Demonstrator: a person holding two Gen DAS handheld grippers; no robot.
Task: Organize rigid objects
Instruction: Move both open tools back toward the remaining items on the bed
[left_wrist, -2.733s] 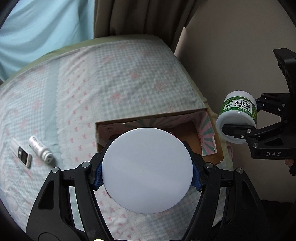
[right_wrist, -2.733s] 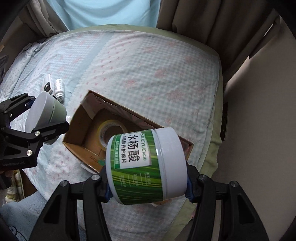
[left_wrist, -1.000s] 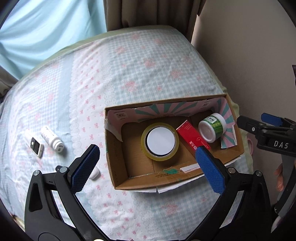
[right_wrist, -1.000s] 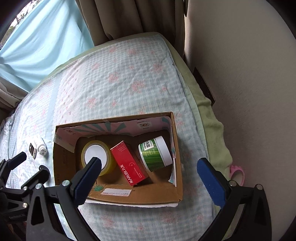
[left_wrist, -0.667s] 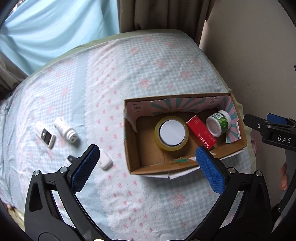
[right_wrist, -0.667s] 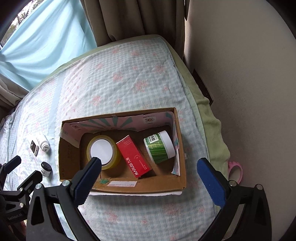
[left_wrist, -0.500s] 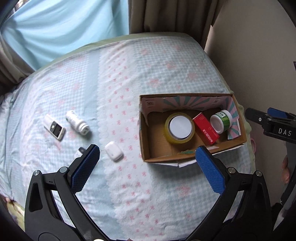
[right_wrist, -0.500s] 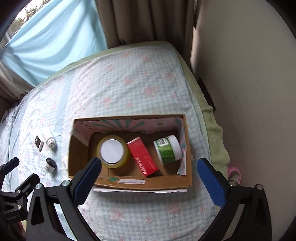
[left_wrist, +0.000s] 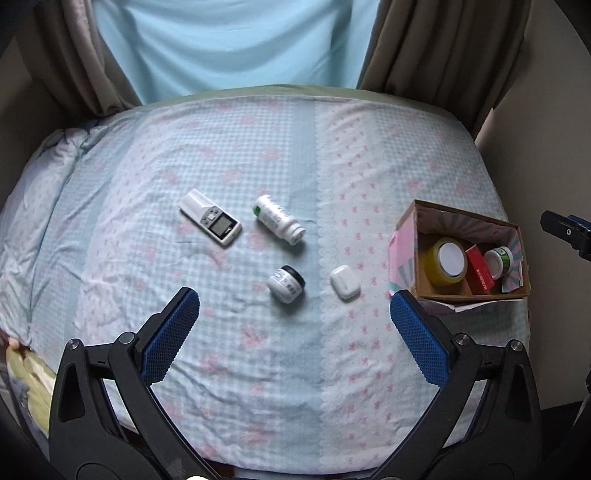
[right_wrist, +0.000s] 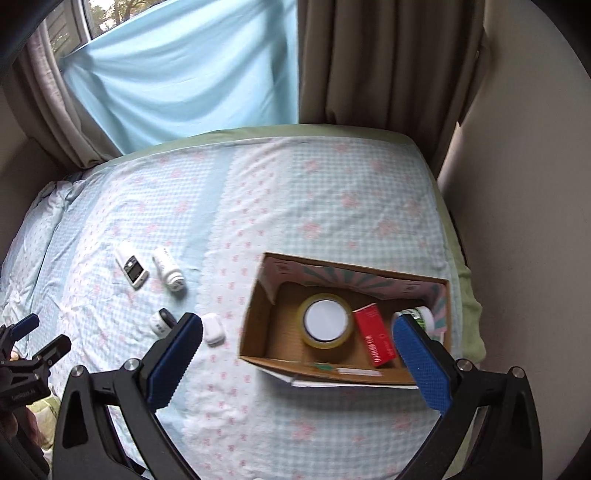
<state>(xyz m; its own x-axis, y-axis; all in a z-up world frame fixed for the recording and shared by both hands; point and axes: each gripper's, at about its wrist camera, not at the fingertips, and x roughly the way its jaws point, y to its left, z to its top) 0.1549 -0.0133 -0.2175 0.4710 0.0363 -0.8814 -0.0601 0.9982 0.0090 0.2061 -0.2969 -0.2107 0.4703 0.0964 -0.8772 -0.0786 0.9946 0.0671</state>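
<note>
A cardboard box lies on the bed at the right. It holds a yellow tape roll with a white disc in it, a red carton and a green-labelled jar. On the sheet lie a white remote-like device, a white bottle, a small black-capped jar and a white earbud case. My left gripper is open and empty above the sheet. My right gripper is open and empty above the box.
The bed has a blue-and-pink checked sheet and fills both views. Curtains and a light blue cloth hang behind it. A beige wall runs along the right side, close to the box.
Both grippers have let go of what they held; the white disc and the green jar now lie in the box. Both have pulled back and swung left, bringing the loose items into view.
</note>
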